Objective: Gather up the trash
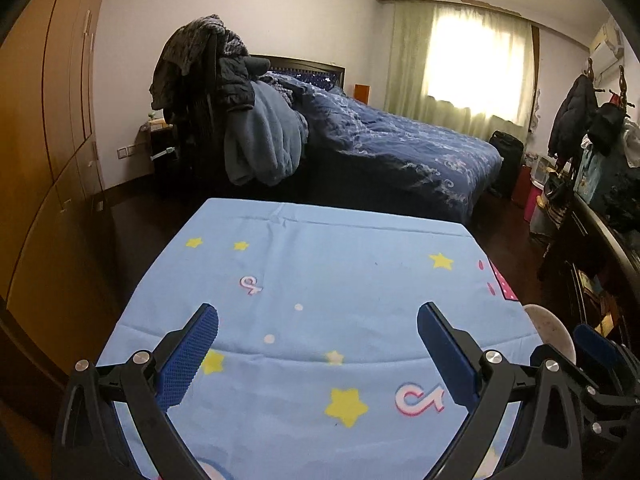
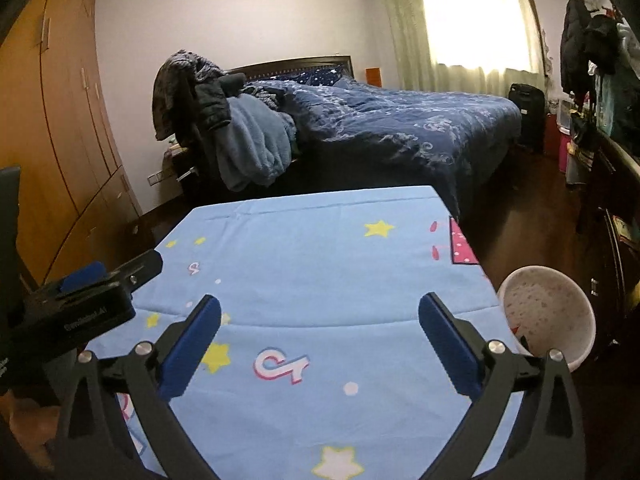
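A table covered with a light blue star-print cloth [image 1: 320, 264] fills the foreground, and it also shows in the right wrist view [image 2: 320, 248]. No loose trash shows on the cloth. My left gripper [image 1: 318, 320] is open and empty above the near part of the cloth. My right gripper [image 2: 320, 312] is open and empty above the cloth. A white speckled bin [image 2: 548, 312] stands on the floor off the table's right edge; its rim also shows in the left wrist view [image 1: 550, 328]. Something small and red lies inside the bin. The left gripper's body [image 2: 80, 304] shows at the left of the right wrist view.
A bed with a dark blue quilt [image 1: 400, 144] stands behind the table. A chair piled with clothes [image 1: 224, 112] is at the bed's left. A wooden wardrobe [image 1: 52, 120] lines the left wall. Cluttered shelves and hanging coats [image 1: 592, 120] are at the right. The floor is dark wood [image 2: 532, 208].
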The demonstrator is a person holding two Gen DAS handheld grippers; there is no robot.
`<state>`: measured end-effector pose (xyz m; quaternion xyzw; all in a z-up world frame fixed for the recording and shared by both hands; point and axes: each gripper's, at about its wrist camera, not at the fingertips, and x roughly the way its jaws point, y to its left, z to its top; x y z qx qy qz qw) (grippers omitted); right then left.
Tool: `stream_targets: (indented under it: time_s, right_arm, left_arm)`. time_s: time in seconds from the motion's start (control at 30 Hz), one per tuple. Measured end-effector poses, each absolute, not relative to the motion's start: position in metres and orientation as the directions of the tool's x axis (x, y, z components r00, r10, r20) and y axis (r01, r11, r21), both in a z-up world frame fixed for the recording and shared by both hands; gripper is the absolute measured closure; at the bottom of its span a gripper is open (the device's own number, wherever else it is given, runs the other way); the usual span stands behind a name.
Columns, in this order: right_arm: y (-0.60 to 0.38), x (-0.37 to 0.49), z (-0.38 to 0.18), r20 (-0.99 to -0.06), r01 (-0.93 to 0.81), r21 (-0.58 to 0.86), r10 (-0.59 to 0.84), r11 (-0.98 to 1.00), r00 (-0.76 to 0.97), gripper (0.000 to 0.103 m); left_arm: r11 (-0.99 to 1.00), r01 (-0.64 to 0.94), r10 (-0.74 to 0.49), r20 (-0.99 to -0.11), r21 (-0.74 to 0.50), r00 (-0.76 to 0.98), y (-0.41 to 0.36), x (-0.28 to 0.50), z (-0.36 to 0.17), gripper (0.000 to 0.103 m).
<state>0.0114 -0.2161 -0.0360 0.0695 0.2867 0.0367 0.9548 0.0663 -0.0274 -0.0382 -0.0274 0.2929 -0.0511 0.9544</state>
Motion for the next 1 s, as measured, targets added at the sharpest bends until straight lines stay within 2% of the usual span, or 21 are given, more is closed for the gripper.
stream_targets:
  time_s: [0.23,1.0]
  right_arm:
    - [-0.21,0.009,-0.037,-0.554,-0.046,0.132,0.112,0.99,0.825,0.004]
    - [-0.211,0.013,-0.041,-0.574,-0.045,0.12,0.106,0.992,0.812,0.004]
  left_arm:
    - [0.996,0.071,-0.087,-0.516,-0.05,0.852,-0.027,0.058,-0.035,0.004]
    - [0.996,0.056,-0.081,-0.544,-0.063,0.835,-0.024,0.07,-0.037,0.004]
